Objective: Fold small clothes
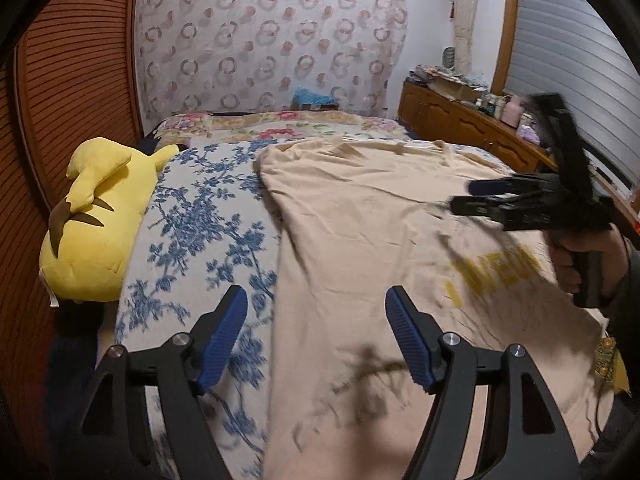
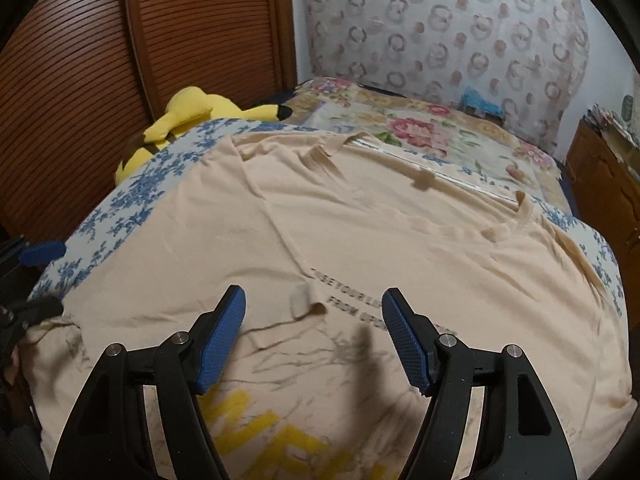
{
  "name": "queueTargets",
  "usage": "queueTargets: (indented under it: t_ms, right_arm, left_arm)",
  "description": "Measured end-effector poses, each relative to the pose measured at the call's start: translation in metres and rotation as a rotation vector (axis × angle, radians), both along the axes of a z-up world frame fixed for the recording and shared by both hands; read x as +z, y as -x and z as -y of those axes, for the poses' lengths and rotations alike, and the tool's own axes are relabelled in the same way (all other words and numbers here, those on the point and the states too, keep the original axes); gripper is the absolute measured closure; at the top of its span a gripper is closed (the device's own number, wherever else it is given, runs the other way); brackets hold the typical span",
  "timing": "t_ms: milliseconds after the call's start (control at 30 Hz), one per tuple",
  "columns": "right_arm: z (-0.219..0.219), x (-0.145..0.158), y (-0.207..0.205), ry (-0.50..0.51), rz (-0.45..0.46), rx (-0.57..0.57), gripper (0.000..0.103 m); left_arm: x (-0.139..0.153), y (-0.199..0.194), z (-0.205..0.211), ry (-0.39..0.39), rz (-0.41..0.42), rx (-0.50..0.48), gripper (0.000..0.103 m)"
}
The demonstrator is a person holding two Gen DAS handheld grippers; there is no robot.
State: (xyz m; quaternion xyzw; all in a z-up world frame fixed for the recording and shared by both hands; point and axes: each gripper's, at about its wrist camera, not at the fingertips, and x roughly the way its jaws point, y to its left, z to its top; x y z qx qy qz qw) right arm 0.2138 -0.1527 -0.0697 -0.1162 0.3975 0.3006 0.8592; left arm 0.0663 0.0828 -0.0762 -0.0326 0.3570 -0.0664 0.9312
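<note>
A beige T-shirt [image 1: 380, 220] with yellow letters and dark print lies spread flat on the bed [image 1: 192, 232]. My left gripper [image 1: 315, 296] hovers over the shirt's left edge, open, with nothing between its blue pads. In the right wrist view the same shirt [image 2: 400, 232] fills the middle, with a small fabric tab curled up near the print. Above the printed area my right gripper [image 2: 314, 294] stands open and holds nothing. A hand carries the right gripper [image 1: 468, 196] over the shirt's right side in the left wrist view. The left gripper [image 2: 44, 280] shows at the left edge of the right wrist view.
A yellow plush toy [image 1: 100, 216] lies at the bed's left side against a slatted wooden door [image 1: 72, 80]. A flowered quilt [image 2: 420, 136] covers the far end of the bed. A wooden cabinet [image 1: 460, 120] with clutter runs along the right wall.
</note>
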Motion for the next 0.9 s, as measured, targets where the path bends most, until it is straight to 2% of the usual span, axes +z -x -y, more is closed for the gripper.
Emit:
queueTargets:
  t_ms: [67,233,367,500,533,633,800,900]
  right_arm:
    - [0.011,0.001,0.000,0.007,0.004,-0.013,0.030]
    - [0.044,0.004,0.005,0.048,0.023,-0.039,0.030]
    - [0.087,0.012,0.012,0.048,0.043,-0.091,0.030]
    - [0.129,0.019,0.022,0.048,0.049,-0.148,0.030]
    - [0.139,0.020,0.025,0.052,0.053,-0.160,0.030]
    - [0.170,0.025,0.036,0.050,0.060,-0.199,0.030]
    - [0.224,0.023,0.052,0.045,0.048,-0.291,0.030]
    - [0.256,0.017,0.061,0.024,0.025,-0.350,0.030]
  left_arm:
    - [0.000,-0.012,-0.003,-0.021,-0.005,0.005,0.032]
    - [0.000,-0.052,-0.012,-0.016,-0.032,-0.005,0.032]
    - [-0.002,-0.080,-0.015,-0.026,-0.051,-0.016,0.032]
    - [-0.010,-0.109,-0.016,-0.047,-0.085,-0.016,0.046]
    - [-0.012,-0.116,-0.016,-0.052,-0.094,-0.020,0.053]
    - [-0.019,-0.137,-0.017,-0.061,-0.125,-0.019,0.056]
    - [-0.024,-0.166,-0.021,-0.030,-0.156,-0.022,0.057]
    - [-0.022,-0.177,-0.019,-0.020,-0.160,-0.028,0.069]
